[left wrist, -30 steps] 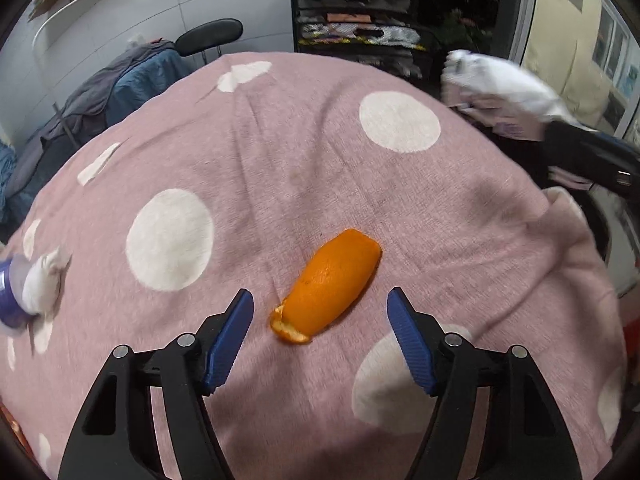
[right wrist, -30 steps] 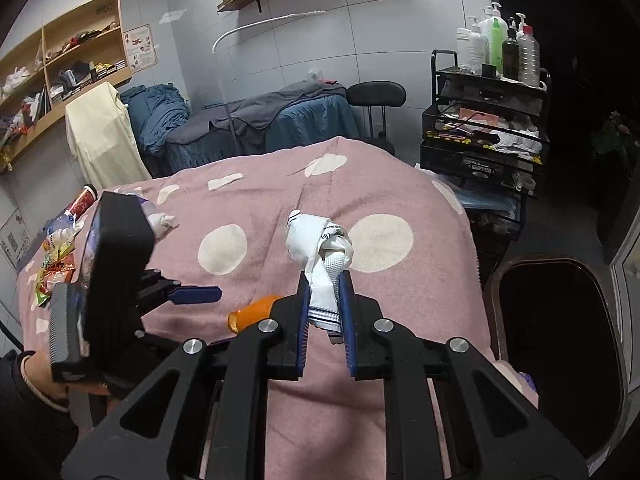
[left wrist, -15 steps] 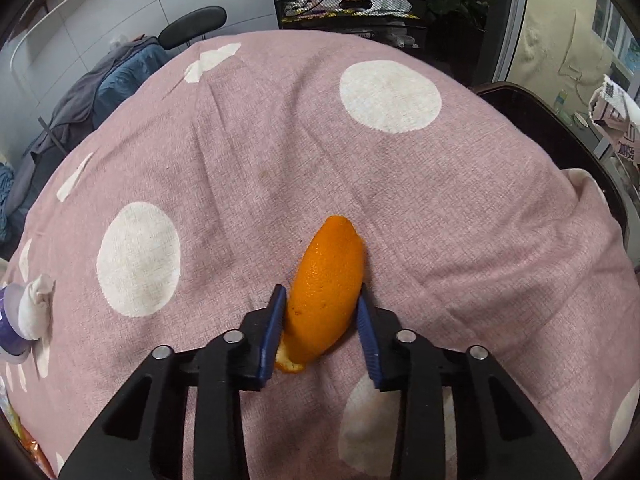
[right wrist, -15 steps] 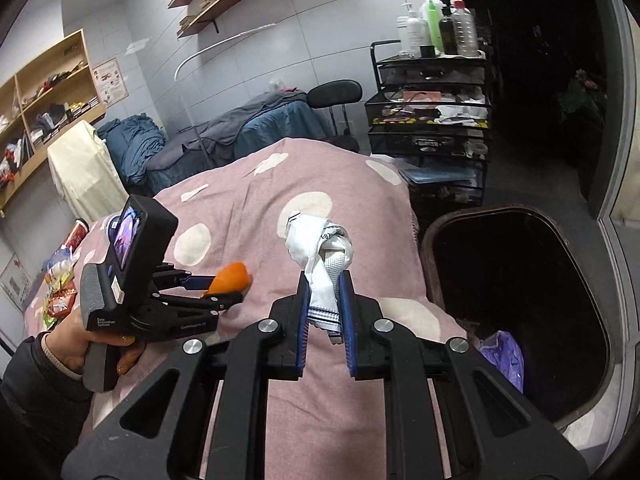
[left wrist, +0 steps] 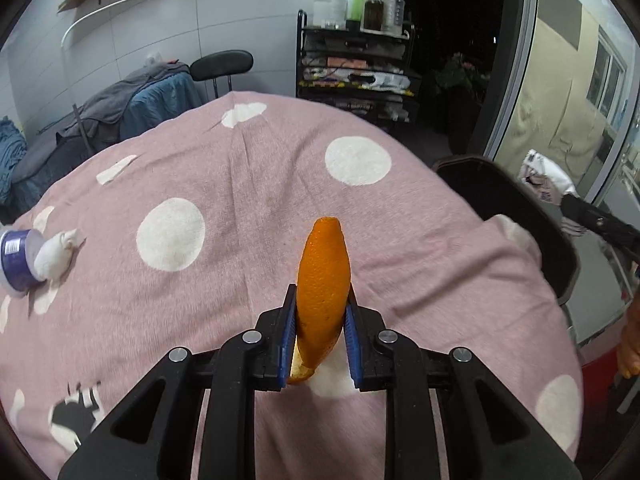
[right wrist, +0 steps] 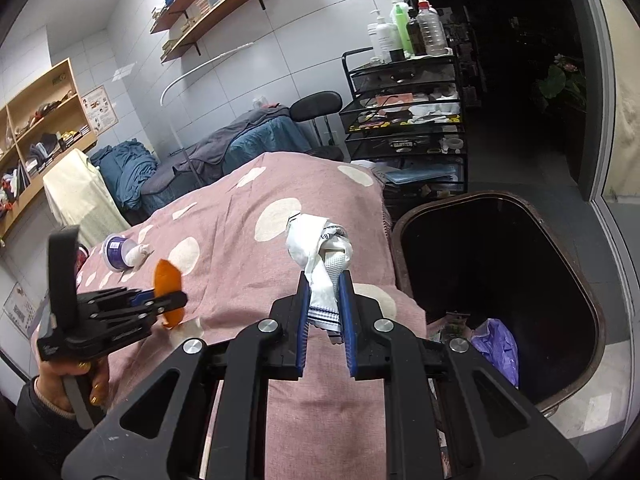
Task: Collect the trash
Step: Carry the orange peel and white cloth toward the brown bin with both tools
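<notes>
An orange peel (left wrist: pixel 323 256) stands upright between the blue pads of my left gripper (left wrist: pixel 321 295), lifted off the pink spotted blanket (left wrist: pixel 240 184); the jaws are closing and the pads press on it. In the right wrist view that left gripper (right wrist: pixel 160 300) holds the orange peel (right wrist: pixel 167 278) over the blanket. My right gripper (right wrist: pixel 325 280) is shut on a crumpled white wrapper (right wrist: pixel 316 240) near the blanket's right edge, beside the open dark trash bin (right wrist: pixel 592 304). The left wrist view shows the white wrapper (left wrist: pixel 548 176) beyond the trash bin (left wrist: pixel 472 158).
A purple cup stuffed with white tissue (left wrist: pixel 18 258) lies on the blanket's left side. In the bin lies a purple bag (right wrist: pixel 496 344). A black wire cart with bottles on top (right wrist: pixel 404 120) stands behind the bed. A hand (right wrist: pixel 68 392) grips the left tool.
The left jaws closed around the orange peel and raised it off the blanket. The right gripper carried the white wrapper rightward, and the bin now fills more of its view.
</notes>
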